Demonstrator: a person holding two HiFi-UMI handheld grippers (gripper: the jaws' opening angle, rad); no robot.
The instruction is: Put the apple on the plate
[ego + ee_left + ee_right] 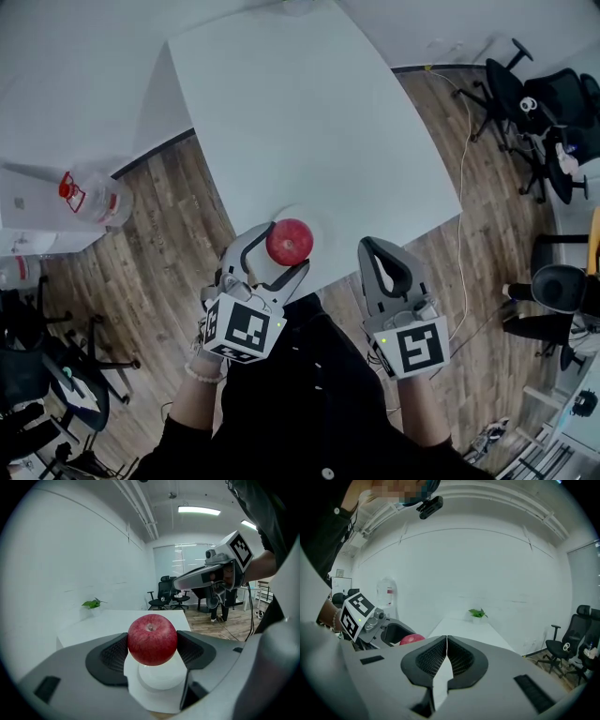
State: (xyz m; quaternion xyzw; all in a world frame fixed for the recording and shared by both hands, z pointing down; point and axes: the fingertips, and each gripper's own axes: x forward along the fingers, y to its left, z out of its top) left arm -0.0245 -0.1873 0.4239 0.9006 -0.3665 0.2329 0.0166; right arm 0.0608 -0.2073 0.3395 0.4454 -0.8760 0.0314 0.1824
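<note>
Apple (pixel 290 241) clamped between jaws of left hand-held gripper (pixel 278 253), directly over white plate (pixel 316 225) at near edge of table (pixel 281 112). Right hand-held gripper (pixel 368 247) alongside, jaws pressed together, nothing between.

Walls: plain white walls (pixel 487 564) are closing in the room.
Floor: brown wood planks (pixel 187 216) are running round the bench.
Bench: a long white bench (pixel 281 103) is carrying a small green plant (pixel 92 603) at its far end.
Chairs: black office chairs (pixel 511 80) are standing to the right.
Light: a ceiling strip lamp (pixel 199 511) is glowing; possibly a frosted glass partition (pixel 176 562) is brightening the far end.
</note>
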